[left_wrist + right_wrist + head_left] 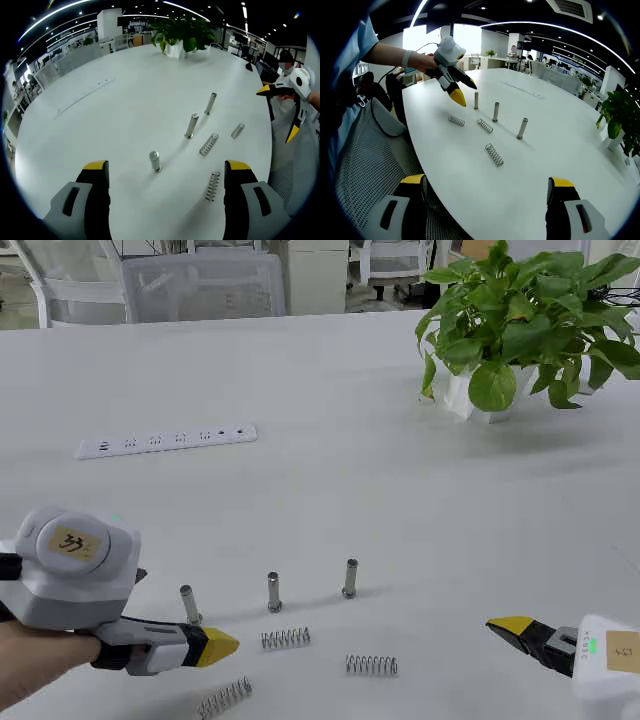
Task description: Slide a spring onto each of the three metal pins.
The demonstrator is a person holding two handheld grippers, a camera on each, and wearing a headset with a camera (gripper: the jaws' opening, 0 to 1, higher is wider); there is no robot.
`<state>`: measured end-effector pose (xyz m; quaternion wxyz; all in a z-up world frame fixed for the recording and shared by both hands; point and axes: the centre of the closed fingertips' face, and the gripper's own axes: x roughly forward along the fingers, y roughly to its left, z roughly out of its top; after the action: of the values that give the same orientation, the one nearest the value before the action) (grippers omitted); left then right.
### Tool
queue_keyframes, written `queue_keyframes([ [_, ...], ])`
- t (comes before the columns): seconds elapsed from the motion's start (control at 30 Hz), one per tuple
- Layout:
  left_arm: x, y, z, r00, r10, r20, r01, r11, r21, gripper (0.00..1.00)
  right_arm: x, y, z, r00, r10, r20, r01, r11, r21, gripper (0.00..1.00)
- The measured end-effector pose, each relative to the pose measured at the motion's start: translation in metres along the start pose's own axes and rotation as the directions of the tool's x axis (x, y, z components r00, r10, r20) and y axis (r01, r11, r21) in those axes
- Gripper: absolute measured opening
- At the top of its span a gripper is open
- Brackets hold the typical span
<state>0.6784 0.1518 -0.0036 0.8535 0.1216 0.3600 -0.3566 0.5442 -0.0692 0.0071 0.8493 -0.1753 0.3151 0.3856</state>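
Pins [273, 591] stand upright in a row on the table [400, 470], I judge so that springs [285, 638] can drop straight over them. All three springs lie loose just ahead of my left hand-held gripper [215, 647], whose jaws gape wide and hold nothing. My right hand-held gripper [510, 628], well apart from them, is likewise spread and empty.

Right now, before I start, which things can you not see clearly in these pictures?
Head view: the right gripper is cut off by the lower right corner.
Head view: the plant hides most of its pot.
Left gripper view: the power strip is a faint line, its sockets too small.
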Motion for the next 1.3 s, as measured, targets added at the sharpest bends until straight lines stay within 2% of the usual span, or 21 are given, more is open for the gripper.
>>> queue_keyframes([
  [0.07, -0.002, -0.001, -0.001, 1.0000, -0.002, 0.003, 0.002, 1.000, -0.003, 0.99, -0.001, -0.002, 0.000, 1.0000, -0.003, 0.000, 0.003, 1.000, 0.000, 0.99],
  [0.13, -0.007, -0.003, -0.002, 0.9999, -0.013, 0.005, 0.013, 1.000, -0.009, 0.99, -0.002, -0.005, 0.000, 1.0000, -0.007, 0.002, 0.007, 1.000, 0.001, 0.99],
  [0.3, -0.015, -0.004, -0.007, 1.0000, -0.006, 0.006, 0.006, 1.000, -0.008, 0.99, -0.002, -0.006, 0.000, 1.0000, -0.008, 0.000, 0.008, 1.000, 0.000, 0.99],
  [0.5, -0.028, -0.012, -0.008, 0.9991, -0.007, 0.043, 0.009, 1.000, -0.029, 0.99, -0.002, -0.006, 0.001, 1.0000, -0.001, -0.003, 0.001, 1.000, -0.005, 0.99],
  [0.63, -0.033, -0.019, -0.013, 0.9986, -0.001, 0.053, 0.002, 1.000, -0.025, 0.99, -0.001, -0.007, 0.002, 1.0000, 0.003, -0.002, -0.003, 1.000, -0.011, 0.99],
  [0.7, -0.035, -0.026, -0.011, 0.9955, -0.011, 0.094, 0.013, 1.000, -0.018, 0.99, 0.000, -0.007, 0.002, 1.0000, 0.005, -0.004, -0.005, 1.000, -0.014, 0.99],
  [0.77, -0.038, -0.030, -0.008, 0.9899, -0.001, 0.142, -0.005, 0.999, 0.041, 0.99, 0.000, -0.007, 0.002, 1.0000, 0.006, -0.004, -0.006, 1.000, -0.016, 0.99],
  [0.87, -0.041, -0.040, -0.012, 0.9863, -0.008, 0.165, 0.000, 0.999, 0.050, 0.99, 0.000, -0.008, 0.002, 1.0000, 0.007, -0.004, -0.007, 1.000, -0.020, 0.99],
  [1.0, -0.041, -0.047, -0.017, 0.9810, -0.017, 0.193, 0.007, 0.999, 0.050, 0.95, 0.000, -0.008, 0.001, 0.9999, 0.009, -0.006, -0.009, 1.000, -0.024, 0.99],
  [1.3, -0.033, -0.058, -0.036, 0.9840, -0.031, 0.176, 0.026, 0.999, 0.030, 0.91, -0.001, -0.007, 0.000, 0.9998, 0.014, -0.013, -0.015, 0.999, -0.030, 0.99],
])
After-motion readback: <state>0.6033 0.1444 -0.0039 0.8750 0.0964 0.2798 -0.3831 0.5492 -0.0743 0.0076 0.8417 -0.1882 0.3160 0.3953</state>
